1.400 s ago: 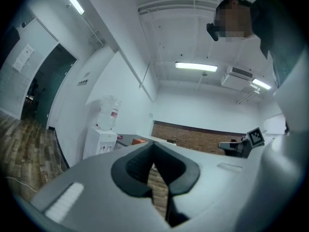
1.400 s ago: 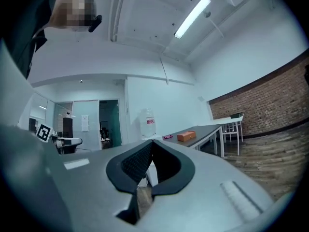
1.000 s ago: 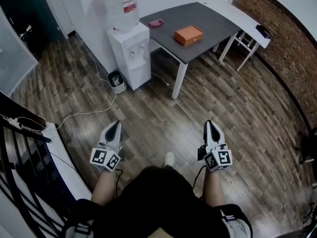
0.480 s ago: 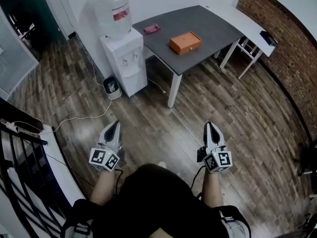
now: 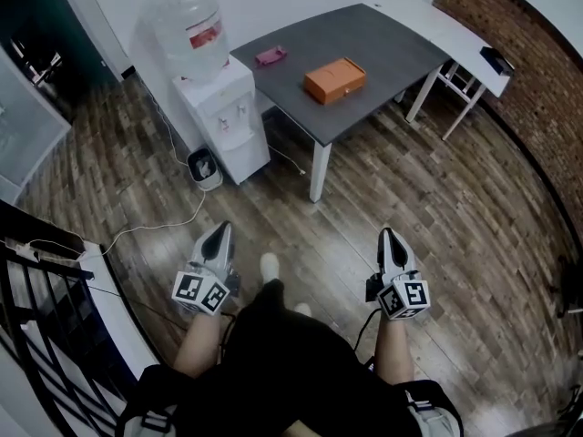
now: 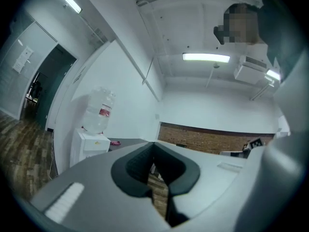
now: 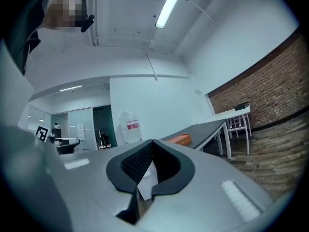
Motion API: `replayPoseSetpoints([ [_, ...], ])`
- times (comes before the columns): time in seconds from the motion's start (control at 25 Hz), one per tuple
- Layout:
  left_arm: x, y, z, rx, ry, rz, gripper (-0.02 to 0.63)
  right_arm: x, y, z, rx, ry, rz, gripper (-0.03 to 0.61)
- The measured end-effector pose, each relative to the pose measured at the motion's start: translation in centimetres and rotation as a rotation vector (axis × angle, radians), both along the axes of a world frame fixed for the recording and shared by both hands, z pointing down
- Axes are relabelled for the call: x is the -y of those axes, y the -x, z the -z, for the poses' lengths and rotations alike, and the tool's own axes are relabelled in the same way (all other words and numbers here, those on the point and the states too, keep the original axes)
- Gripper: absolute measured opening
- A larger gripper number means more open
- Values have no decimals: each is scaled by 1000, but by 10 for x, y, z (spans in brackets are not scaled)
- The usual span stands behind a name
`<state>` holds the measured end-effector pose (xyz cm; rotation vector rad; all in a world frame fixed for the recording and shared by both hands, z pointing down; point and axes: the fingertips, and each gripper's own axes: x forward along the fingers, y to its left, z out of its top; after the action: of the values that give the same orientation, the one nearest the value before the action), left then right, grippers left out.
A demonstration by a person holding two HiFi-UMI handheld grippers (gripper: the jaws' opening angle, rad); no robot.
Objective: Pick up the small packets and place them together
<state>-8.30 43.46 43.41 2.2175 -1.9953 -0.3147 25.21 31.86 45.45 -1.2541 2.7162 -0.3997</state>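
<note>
Orange box and pink packet lie apart on grey surface | my left tongs together, empty | my right tongs together, empty

We see left tool pointing level, jaw tips together, nothing between. Far left: doorway, wood floor. Water dispenser carries bottle. Just right: dark table, small pink thing on it. Brick wall behind.
</note>
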Motion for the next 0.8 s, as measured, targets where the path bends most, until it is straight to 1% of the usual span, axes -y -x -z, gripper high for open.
replayPoseSetpoints([
  [0.12, 23, 8, -4, 8, -6, -21, 0, 11, 3, -4, 8, 17, -26, 2],
  [0.24, 57, 14, -5, 0, -12, -46, 0, 31, 11, -4, -20, 22, -61, 2],
  [0.32, 84, 15, -2, 4, -30, -74, 0, 48, 20, 1, -33, 12, -76, 2],
  [0.48, 130, 23, 8, 22, -76, -133, 0, 79, 46, 12, -70, -17, -66, 2],
  [0.56, 147, 39, 5, 26, -75, -123, 0, 93, 54, 16, -94, -25, -69, 2],
  [0.68, 166, 70, -1, 6, -65, -80, 0, 114, 61, 22, -110, -28, -87, 2],
  [0.8, 183, 87, 0, 1, -69, -78, 0, 133, 69, 25, -126, -27, -101, 2],
])
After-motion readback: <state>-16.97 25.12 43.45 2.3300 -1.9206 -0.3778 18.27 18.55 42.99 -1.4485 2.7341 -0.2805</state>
